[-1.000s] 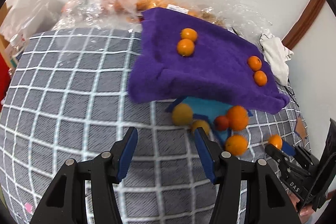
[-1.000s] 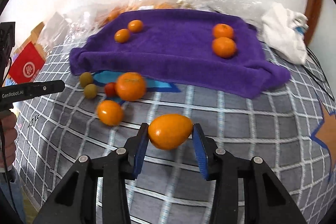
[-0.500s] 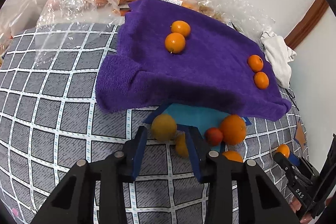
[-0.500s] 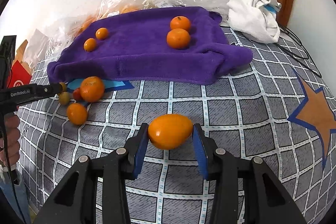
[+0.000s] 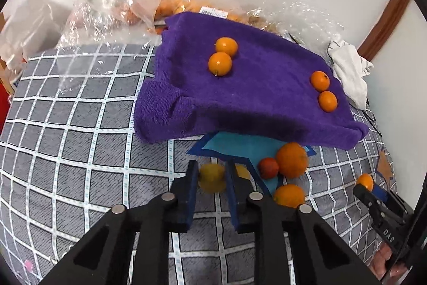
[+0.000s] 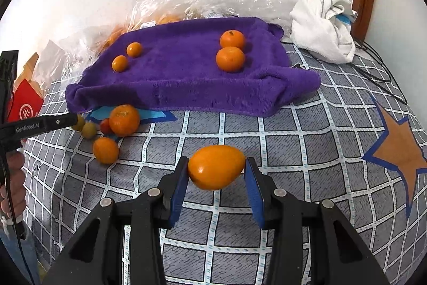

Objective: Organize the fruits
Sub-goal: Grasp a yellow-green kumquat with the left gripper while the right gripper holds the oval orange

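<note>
Left gripper: clamped on yellow fruit, beside towel. Right gripper: clamped on orange fruit, above bedspread.

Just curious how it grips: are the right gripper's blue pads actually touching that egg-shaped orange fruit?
Touching. The right wrist view shows the right gripper with both pads pressed against the fruit, held clear of the bedspread.
</note>
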`<action>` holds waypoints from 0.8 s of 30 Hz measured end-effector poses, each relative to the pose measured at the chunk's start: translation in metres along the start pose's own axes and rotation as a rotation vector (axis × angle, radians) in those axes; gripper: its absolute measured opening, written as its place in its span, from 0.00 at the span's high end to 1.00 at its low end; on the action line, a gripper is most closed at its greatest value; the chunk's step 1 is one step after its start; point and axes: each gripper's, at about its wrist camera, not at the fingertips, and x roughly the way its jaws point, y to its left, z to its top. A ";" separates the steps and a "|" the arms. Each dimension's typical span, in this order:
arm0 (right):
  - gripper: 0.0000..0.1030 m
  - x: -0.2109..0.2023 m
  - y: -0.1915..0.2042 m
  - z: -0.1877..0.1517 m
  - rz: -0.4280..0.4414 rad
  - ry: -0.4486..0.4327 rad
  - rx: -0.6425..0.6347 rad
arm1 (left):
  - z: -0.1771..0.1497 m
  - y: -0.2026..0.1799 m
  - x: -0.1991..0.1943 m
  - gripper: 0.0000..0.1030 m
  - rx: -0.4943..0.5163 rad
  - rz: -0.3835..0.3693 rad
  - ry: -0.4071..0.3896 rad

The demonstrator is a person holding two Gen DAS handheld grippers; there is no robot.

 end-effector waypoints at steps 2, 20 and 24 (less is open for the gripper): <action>0.60 -0.003 0.001 0.001 -0.001 -0.008 0.001 | -0.002 -0.001 -0.007 0.89 0.003 -0.010 -0.010; 0.60 -0.005 0.006 0.002 0.005 -0.013 -0.012 | -0.002 0.028 -0.003 0.71 -0.074 -0.085 -0.010; 0.60 0.001 0.002 0.002 0.006 -0.004 0.000 | -0.006 0.035 0.006 0.65 -0.072 -0.054 -0.003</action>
